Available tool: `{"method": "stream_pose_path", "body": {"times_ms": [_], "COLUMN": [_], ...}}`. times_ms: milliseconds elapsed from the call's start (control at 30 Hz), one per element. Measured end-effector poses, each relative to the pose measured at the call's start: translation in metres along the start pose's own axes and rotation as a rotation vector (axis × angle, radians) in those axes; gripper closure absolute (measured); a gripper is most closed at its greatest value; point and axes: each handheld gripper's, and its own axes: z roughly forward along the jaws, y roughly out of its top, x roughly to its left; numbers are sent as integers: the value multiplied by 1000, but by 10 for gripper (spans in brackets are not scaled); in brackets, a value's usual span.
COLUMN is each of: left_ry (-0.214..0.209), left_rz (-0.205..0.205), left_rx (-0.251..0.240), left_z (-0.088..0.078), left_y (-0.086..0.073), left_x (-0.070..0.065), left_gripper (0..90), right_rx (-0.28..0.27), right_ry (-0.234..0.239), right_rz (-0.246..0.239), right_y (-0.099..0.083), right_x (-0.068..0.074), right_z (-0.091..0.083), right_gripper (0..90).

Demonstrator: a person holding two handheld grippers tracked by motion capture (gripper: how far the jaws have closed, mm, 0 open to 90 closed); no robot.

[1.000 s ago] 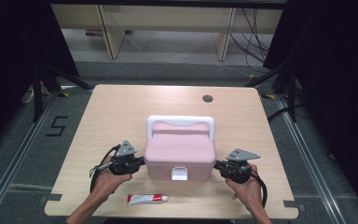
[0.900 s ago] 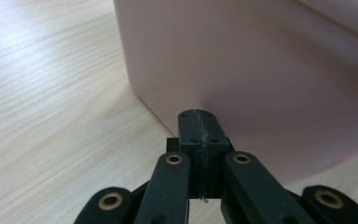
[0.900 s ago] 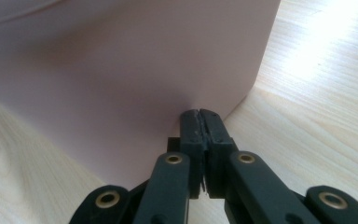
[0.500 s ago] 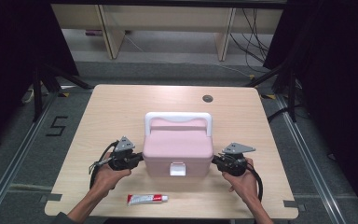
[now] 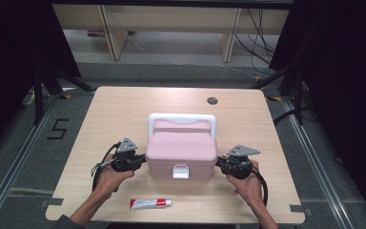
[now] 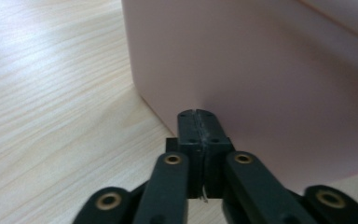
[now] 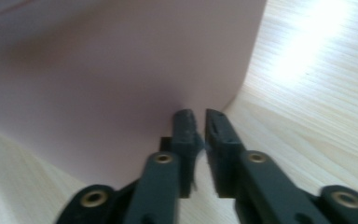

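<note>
Two grippers flank a pink box that stands on the desk, midway between its left and right edges and nearer the front edge than the back. The left gripper points at the box's left wall, jaws pressed together with nothing between them, tips at or almost at the plastic. The right gripper points at the right wall; its jaws have just been opening and now show a narrow empty gap. A white handle lies along the lid's back. A tube lies near the front edge, apart from the box.
</note>
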Motion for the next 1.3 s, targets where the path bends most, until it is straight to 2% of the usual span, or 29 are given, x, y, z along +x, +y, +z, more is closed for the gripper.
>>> {"method": "stream_pose_path", "body": {"times_ms": [33,67,100,133,167,200,233,267,300,367,433,467,500,533,567,600,667,700,733,767,800,833,867,900,933,967,1167,1267,1300], "left_ry": [12,9,2,-2,-2,16,18,18,28,34,27,30,23,21,17,19,25,25,17,34,23,30,18,22,26,26,35,35,35], "left_rz": [17,1,-11,-6,-6,-4,0,0,-1,-7,-12,-16,-13,-7,-4,-14,-6,-6,3,0,7,10,21,18,14,14,8,6,6], "left_rx": [17,11,13,29,29,31,44,44,56,61,67,70,74,84,95,86,96,96,108,108,123,125,122,134,131,131,137,135,139], "left_z": [-2,-2,-4,-6,-6,-10,-12,-12,-17,-22,-27,-29,-31,-32,-34,-34,-36,-36,-37,-38,-40,-41,-42,-43,-44,-44,-50,-52,-53], "left_y": [0,-1,-2,-3,-3,-5,-7,-7,-10,-12,-16,-17,-18,-19,-20,-22,-25,-25,-26,-27,-27,-27,-28,-28,-29,-29,-33,-35,-35], "left_x": [1,2,3,4,4,5,6,6,10,14,15,16,16,16,16,14,14,14,14,12,12,11,12,11,11,11,18,21,21], "left_gripper": [810,754,730,711,685,658,637,622,606,588,567,554,540,524,512,499,470,459,459,439,431,424,416,407,399,389,371,367,364], "right_rx": [11,24,42,61,62,73,85,85,83,93,81,76,84,93,91,101,107,107,105,112,120,131,130,143,147,147,201,240,249], "right_ry": [-16,-14,-35,-35,-35,-32,-27,-27,-58,-43,-25,1,20,38,56,75,110,110,128,187,209,226,246,256,277,277,359,375,385], "right_rz": [-4,-14,-27,-2,-35,-43,-21,-21,-75,-57,-106,-126,-109,-116,-162,-172,-216,-216,-235,-274,-282,-291,-315,-316,-346,-346,-453,-464,-485], "right_y": [0,0,0,0,-1,0,0,0,-2,-4,-6,-7,-8,-8,-8,-8,-7,-7,-6,-3,-1,1,3,5,7,7,19,23,25], "right_x": [1,1,2,4,3,3,5,5,7,15,23,27,34,40,44,51,63,63,69,83,87,93,99,105,110,110,143,155,158], "right_z": [-1,0,-2,-5,-5,-10,-15,-15,-26,-37,-48,-51,-55,-59,-60,-62,-64,-64,-65,-63,-61,-59,-56,-53,-47,-47,-13,-1,4], "right_gripper": [790,769,757,745,730,716,706,706,680,663,647,637,623,606,596,591,572,572,569,549,543,534,530,525,525,525,523,516,516]}}
